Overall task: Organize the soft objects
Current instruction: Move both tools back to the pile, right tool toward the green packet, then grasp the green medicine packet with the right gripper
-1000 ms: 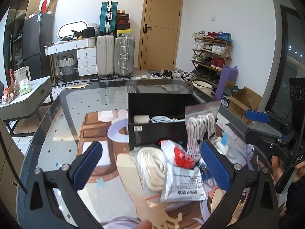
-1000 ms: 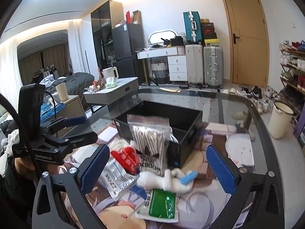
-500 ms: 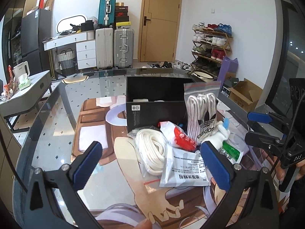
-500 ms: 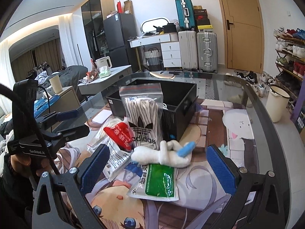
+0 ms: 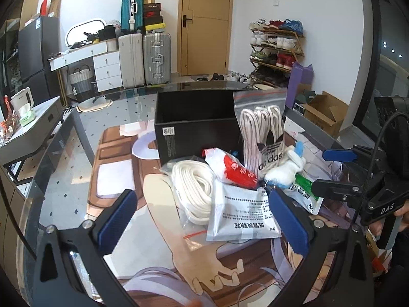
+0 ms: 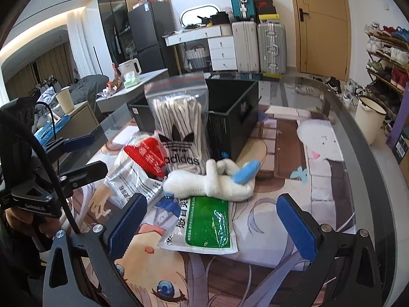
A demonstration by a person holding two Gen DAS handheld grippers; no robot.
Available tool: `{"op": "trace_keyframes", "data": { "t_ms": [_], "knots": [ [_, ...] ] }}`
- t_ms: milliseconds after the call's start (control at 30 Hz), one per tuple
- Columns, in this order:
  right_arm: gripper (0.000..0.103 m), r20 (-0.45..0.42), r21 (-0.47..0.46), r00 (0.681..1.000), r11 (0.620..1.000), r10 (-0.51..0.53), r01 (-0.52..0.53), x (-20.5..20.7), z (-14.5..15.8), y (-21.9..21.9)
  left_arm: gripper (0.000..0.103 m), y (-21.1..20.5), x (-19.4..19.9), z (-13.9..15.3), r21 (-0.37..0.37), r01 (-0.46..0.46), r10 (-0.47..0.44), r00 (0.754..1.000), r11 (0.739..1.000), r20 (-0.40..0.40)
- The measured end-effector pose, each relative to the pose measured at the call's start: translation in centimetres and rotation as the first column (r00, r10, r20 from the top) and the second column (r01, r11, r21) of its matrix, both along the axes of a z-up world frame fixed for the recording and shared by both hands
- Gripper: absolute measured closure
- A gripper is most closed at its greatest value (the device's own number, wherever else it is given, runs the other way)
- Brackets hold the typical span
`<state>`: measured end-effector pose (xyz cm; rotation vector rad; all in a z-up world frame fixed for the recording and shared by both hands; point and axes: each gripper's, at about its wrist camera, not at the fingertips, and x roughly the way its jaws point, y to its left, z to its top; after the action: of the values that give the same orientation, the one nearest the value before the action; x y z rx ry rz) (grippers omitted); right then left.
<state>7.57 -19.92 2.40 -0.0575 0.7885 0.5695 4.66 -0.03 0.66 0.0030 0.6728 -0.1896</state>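
A pile of soft items lies in front of a black box [image 5: 196,120] [image 6: 230,117]. An Adidas bag of laces [image 5: 265,133] [image 6: 179,120] leans upright against the box. Beside it are a coil of white rope in a clear bag [image 5: 194,189], a red and white pouch [image 5: 232,168] [image 6: 148,158], a grey printed packet [image 5: 242,212], a white plush toy with blue parts [image 6: 212,181] [image 5: 286,168] and a green packet [image 6: 204,225]. My left gripper [image 5: 204,222] is open just short of the pile. My right gripper [image 6: 212,227] is open over the green packet.
The pile sits on a glass table [image 5: 76,174] with a cartoon mat [image 6: 294,199]. Suitcases [image 5: 145,58], a door [image 5: 207,23], a shoe rack [image 5: 276,48] and a cardboard box [image 5: 324,112] stand beyond. A white side table [image 5: 28,128] is at the left.
Both grippers have drawn back and lowered, so the pile and box sit farther ahead. The inside of the box is now out of sight. Nothing on the table moved.
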Motion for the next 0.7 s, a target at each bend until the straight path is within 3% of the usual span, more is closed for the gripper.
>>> {"op": "trace_keyframes", "data": {
  "t_ms": [400,700],
  "knots": [
    [0.000,-0.113,-0.082,0.993,0.996,0.018,-0.027,0.8,-2.5,1.5,0.000,-0.9,0.4,-1.2,-0.005,0.061,-0.061,0.997,0.998,-0.052],
    [0.005,-0.095,-0.121,0.994,0.990,0.054,-0.066,0.4,-2.7,2.8,0.000,-0.6,0.8,-1.5,-0.028,0.058,-0.059,0.996,0.998,-0.065]
  ]
}}
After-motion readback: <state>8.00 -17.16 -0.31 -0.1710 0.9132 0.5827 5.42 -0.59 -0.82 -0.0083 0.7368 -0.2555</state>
